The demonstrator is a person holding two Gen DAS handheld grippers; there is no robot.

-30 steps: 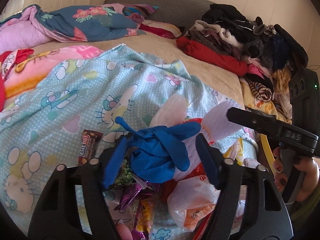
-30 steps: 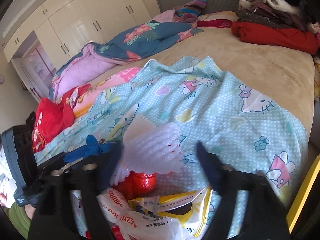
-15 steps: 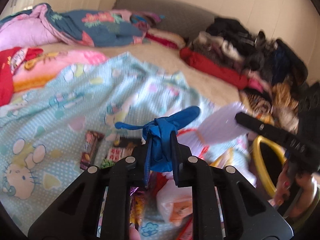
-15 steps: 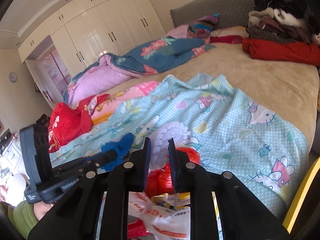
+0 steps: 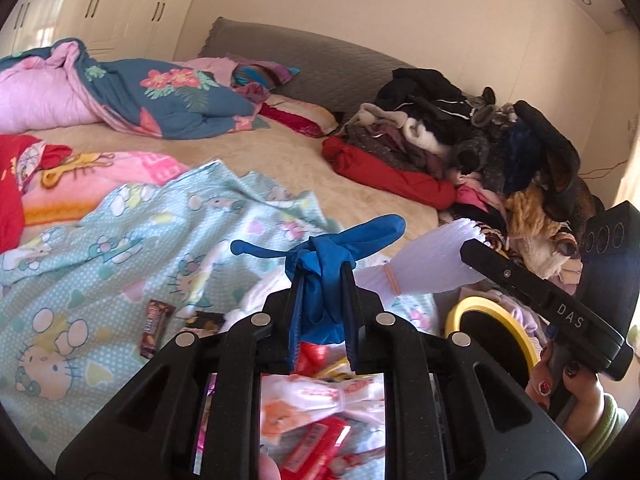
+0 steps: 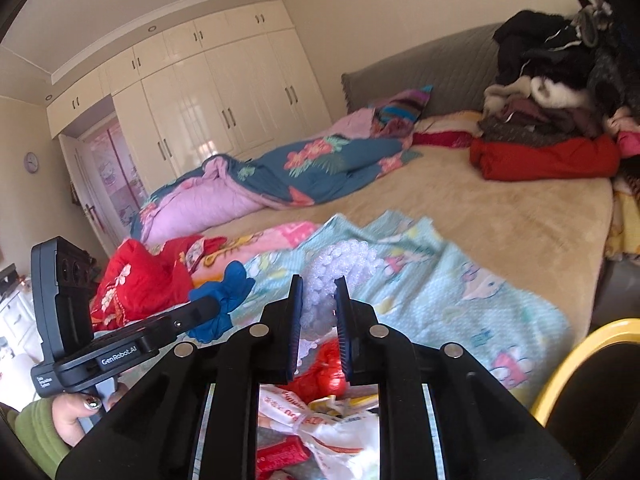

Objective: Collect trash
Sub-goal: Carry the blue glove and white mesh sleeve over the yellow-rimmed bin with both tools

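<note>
Two grips live, both thin. My left gripper point(image 5: 320, 300) is clamped nearly shut on a knotted blue glove point(image 5: 324, 256), held clear of the bedding; loose glove ends trail out either side, so they could snag, or the soft rubber could slide out of the pads. My right gripper point(image 6: 318, 312) is pinched tight on white foam fruit netting point(image 6: 340, 268); that stuff crushes and tears, so I'd expect it to rip or slip if jerked. Below both, a heap of snack wrappers point(image 6: 320, 420) and a candy bar point(image 5: 154, 328) lie uncollected on the Hello Kitty sheet point(image 5: 100, 280). Yellow-rimmed bin point(image 5: 496, 332) sits just right of the bed edge; a miss drops trash on the floor. Bed is soft and cluttered: quilt point(image 6: 300, 172) left, clothes pile point(image 5: 460, 140) right, wardrobes point(image 6: 200, 108) behind.
</note>
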